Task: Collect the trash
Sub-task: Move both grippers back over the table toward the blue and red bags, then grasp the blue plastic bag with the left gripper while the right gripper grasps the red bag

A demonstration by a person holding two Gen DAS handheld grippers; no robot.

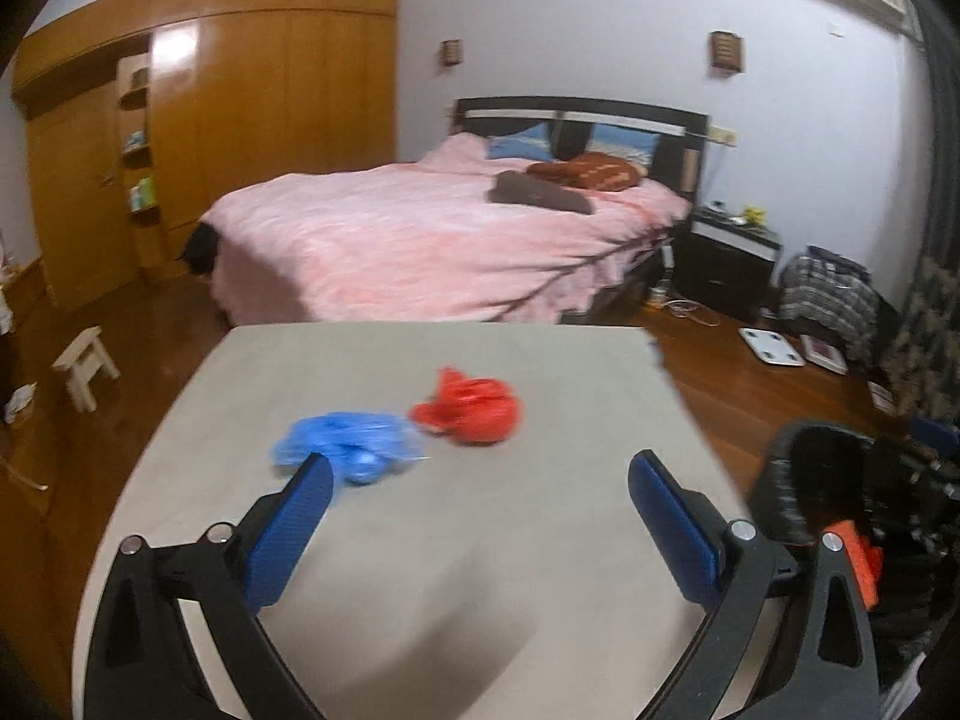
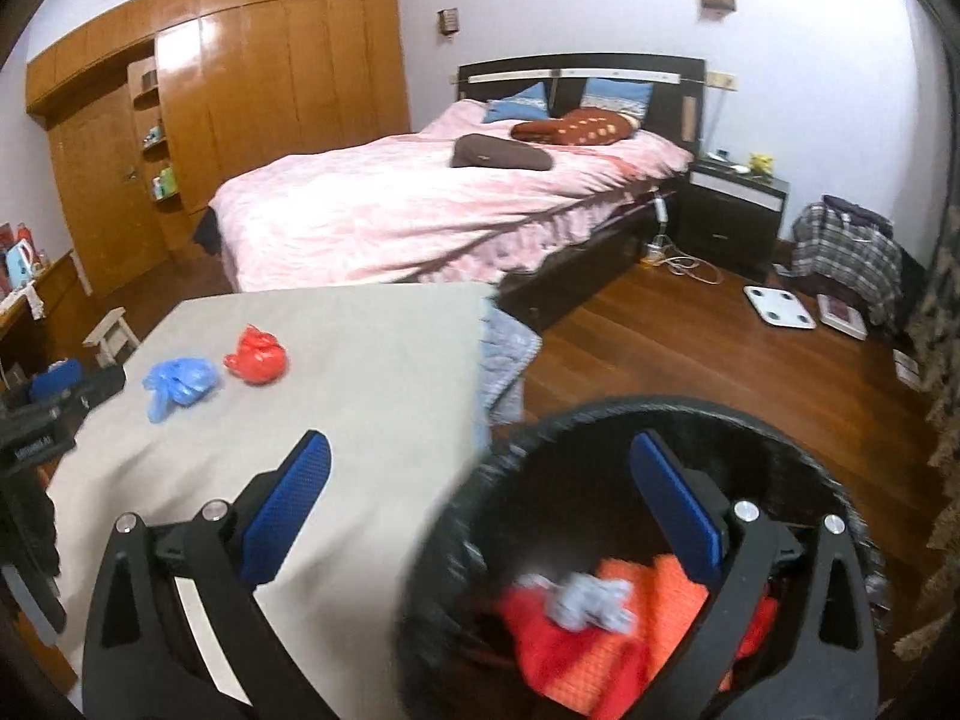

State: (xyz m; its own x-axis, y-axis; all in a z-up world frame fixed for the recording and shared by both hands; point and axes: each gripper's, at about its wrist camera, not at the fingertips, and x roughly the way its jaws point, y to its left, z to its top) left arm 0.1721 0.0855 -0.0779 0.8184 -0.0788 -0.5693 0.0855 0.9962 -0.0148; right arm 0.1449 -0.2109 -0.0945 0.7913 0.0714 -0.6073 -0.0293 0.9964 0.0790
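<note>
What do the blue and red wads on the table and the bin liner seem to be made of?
Blue wad: thin, crinkled, slightly see-through film, likely plastic bag. Red wad: glossy crumpled plastic, with highlights. Bin liner: black wrinkled plastic film, probably; blurred.

— What's on the bench (image 1: 540, 540) from where you sit?
— I see a grey cloth cover, with a crumpled blue bag (image 1: 348, 444) and a crumpled red bag (image 1: 474, 411) side by side toward its far half.
— Touching?
— I can't tell; they're just beside each other.
</note>
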